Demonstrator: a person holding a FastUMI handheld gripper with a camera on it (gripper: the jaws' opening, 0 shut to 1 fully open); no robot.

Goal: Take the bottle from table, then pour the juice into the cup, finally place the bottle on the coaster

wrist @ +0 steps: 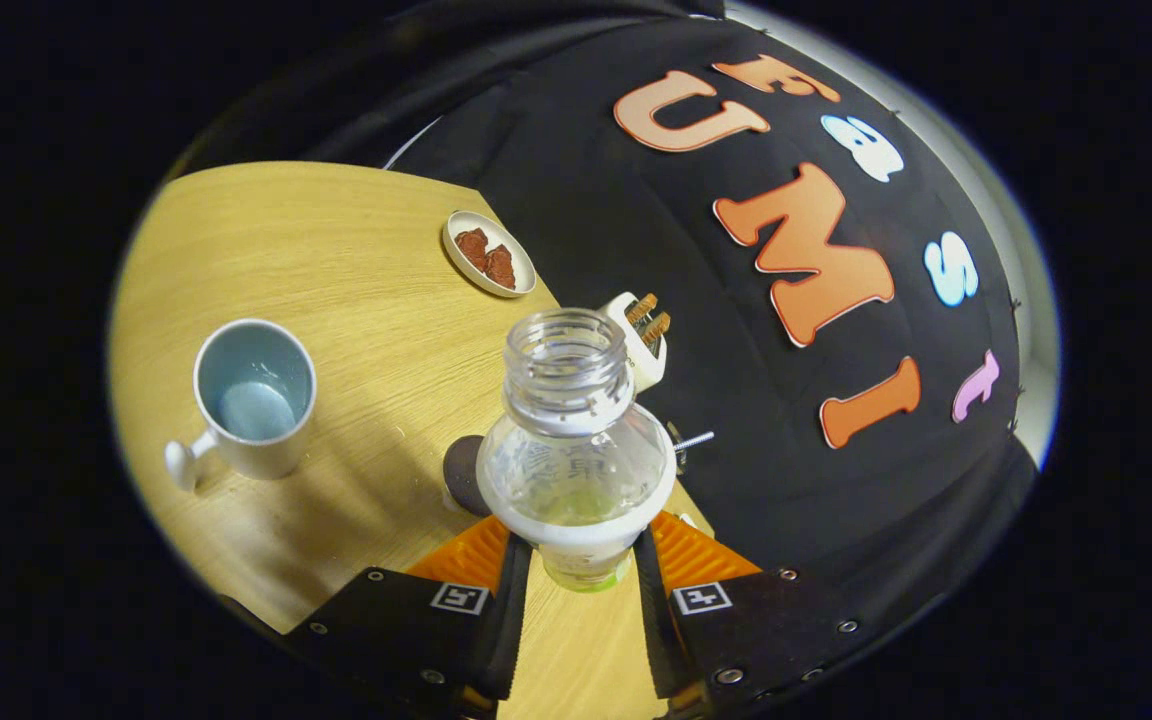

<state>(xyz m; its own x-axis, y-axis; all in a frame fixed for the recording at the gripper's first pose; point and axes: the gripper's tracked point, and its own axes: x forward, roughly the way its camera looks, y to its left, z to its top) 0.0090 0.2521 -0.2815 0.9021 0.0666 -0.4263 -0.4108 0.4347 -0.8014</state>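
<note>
The gripper (576,565) was clamped on the bottle (576,450), both fingers (511,590) pressing its lower body. The bottle was uncapped, clear, with a little green liquid at its base, and held above the wooden worktop (336,260). A dark coaster (460,472) lay just beside the bottle. The cup (254,397) stood well apart, handle toward the worktop edge. Beyond the bottle sat a small dish (489,253) holding brown pieces.
</note>
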